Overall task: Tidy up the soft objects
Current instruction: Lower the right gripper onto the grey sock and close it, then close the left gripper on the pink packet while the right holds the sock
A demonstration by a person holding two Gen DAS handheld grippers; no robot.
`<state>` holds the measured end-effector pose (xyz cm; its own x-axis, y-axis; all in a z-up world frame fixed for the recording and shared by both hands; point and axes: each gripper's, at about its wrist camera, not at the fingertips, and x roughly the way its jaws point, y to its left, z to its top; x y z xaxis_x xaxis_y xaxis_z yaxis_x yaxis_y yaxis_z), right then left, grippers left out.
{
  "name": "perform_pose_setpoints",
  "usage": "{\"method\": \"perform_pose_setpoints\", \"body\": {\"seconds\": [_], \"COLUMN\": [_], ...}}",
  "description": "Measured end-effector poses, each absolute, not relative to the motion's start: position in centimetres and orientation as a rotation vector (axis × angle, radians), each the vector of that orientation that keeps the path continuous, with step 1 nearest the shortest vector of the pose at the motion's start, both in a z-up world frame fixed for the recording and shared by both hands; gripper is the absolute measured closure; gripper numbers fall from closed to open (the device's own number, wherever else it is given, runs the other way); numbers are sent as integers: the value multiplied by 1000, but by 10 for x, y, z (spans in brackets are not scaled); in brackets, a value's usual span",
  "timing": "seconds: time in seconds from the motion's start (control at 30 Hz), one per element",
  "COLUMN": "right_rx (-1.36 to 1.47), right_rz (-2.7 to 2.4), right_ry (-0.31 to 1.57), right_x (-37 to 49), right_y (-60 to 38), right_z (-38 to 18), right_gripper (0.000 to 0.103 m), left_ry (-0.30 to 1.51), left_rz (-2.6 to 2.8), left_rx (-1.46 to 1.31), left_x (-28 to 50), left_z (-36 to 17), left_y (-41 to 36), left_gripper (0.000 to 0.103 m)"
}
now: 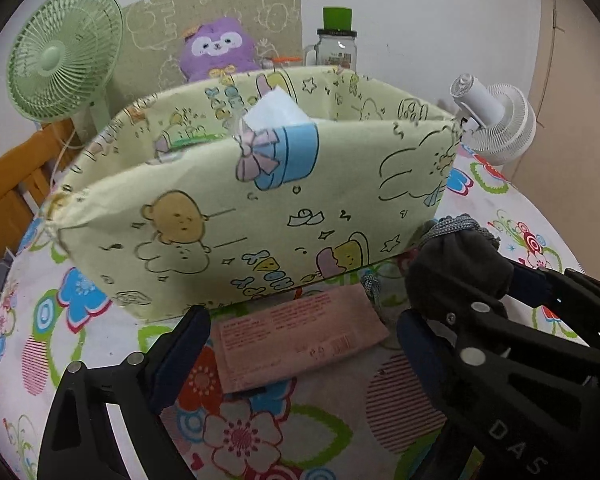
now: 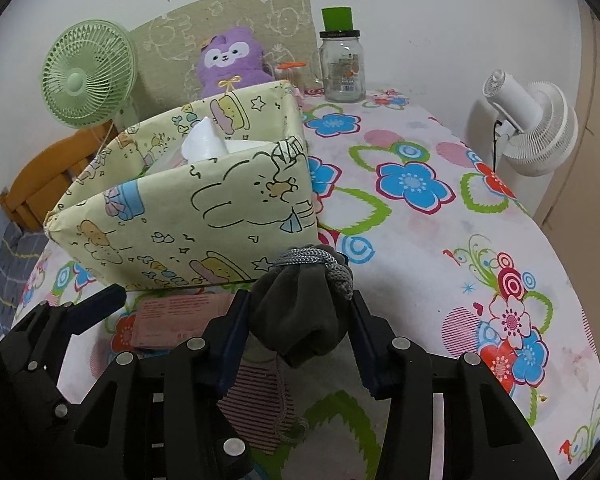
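A pale green cartoon-print fabric bin (image 1: 260, 208) stands on the flowered tablecloth; it shows in the right wrist view (image 2: 204, 216) too. A white tissue pack (image 1: 276, 110) sticks up inside it. My right gripper (image 2: 296, 320) is shut on a dark grey rolled cloth with a knitted cord (image 2: 300, 312), held just in front of the bin's near right corner; the cloth shows at right in the left wrist view (image 1: 456, 268). My left gripper (image 1: 300, 344) is open and empty over a flat pink packet (image 1: 296, 340) lying before the bin.
A purple plush (image 2: 230, 60) sits behind the bin against a beige board. A green fan (image 2: 88, 74) stands back left, a glass jar with green lid (image 2: 342, 64) at the back, a white fan (image 2: 536, 124) at the table's right edge. An orange chair (image 2: 44, 180) is at left.
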<state>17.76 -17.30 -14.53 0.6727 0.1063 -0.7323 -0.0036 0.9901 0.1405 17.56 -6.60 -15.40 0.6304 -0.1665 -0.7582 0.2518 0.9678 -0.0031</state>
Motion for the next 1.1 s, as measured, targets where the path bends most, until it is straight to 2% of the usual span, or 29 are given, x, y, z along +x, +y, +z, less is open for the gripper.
{"method": "perform_pose_setpoints", "body": {"seconds": [0.3, 1.1], "right_rx": [140, 146], "right_rz": [61, 78], "right_ry": [845, 834], "right_x": [180, 159], "right_y": [-176, -184], "right_z": [-150, -149], "right_gripper": [53, 53], "left_ry": [914, 916], "left_rz": [-263, -248], "left_rx": [62, 153], "left_x": [185, 134], "left_z": [-164, -161], "left_y": [-62, -82], "left_gripper": [9, 14]}}
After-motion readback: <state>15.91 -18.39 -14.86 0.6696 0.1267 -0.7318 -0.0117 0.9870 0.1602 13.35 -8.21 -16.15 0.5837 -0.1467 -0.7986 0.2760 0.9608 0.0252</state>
